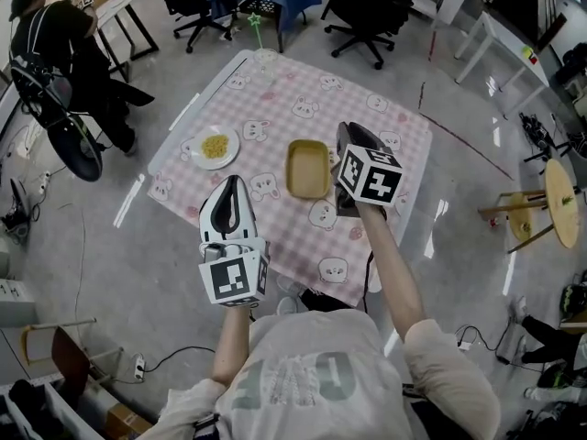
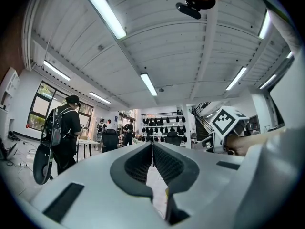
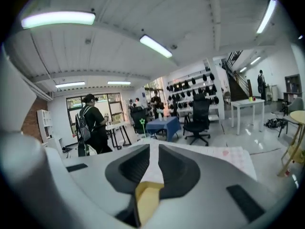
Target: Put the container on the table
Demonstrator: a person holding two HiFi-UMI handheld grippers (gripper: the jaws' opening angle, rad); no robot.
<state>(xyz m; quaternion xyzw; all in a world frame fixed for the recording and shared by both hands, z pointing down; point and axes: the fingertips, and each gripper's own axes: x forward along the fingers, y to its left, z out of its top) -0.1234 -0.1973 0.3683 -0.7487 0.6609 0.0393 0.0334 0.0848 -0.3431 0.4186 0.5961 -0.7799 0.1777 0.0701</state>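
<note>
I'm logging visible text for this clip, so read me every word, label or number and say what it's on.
T-shirt: large pale letters, too foreshortened to read.
Left marker cube and right marker cube: black-and-white square patterns only, no words.
No other text is legible.

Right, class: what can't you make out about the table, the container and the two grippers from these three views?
- Food on the plate: too small in the head view to identify.
- Container: the right gripper view shows only a sliver; the right gripper's own body covers the rest.
- Table's near edge: partly hidden in the head view behind the left gripper and the person's arm.
</note>
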